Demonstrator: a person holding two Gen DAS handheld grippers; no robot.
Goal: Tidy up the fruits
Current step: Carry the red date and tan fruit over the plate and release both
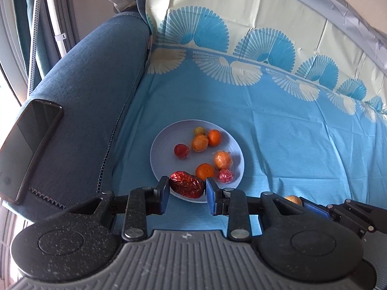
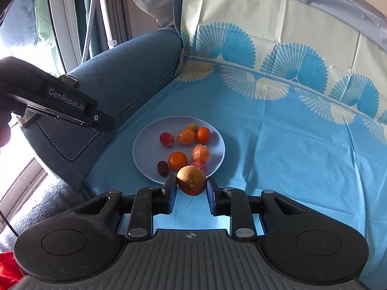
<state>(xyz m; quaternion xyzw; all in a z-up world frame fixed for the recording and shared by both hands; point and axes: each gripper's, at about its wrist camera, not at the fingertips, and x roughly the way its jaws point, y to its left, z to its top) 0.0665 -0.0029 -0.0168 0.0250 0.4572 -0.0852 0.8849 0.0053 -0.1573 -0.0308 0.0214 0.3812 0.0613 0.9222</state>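
Note:
A pale blue plate [image 1: 167, 137] lies on the blue cloth and holds several small oranges, wrapped fruits and a red one. In the left wrist view my left gripper [image 1: 186, 188] brackets a wrinkled red date [image 1: 186, 186] at the plate's near rim; in the right wrist view that date [image 2: 163, 168] lies on the plate with no fingers around it, so the left gripper is open. My right gripper [image 2: 191, 184] is shut on a brown kiwi-like fruit [image 2: 191, 180], held just before the plate [image 2: 145, 145]. The right gripper [image 1: 312, 209] shows at lower right in the left wrist view.
A blue sofa armrest [image 1: 92, 96] runs along the left with a black phone [image 1: 26, 149] on it. The patterned cloth [image 1: 290, 133] covers the seat and backrest. The left gripper's body [image 2: 60, 104] hangs over the armrest in the right wrist view.

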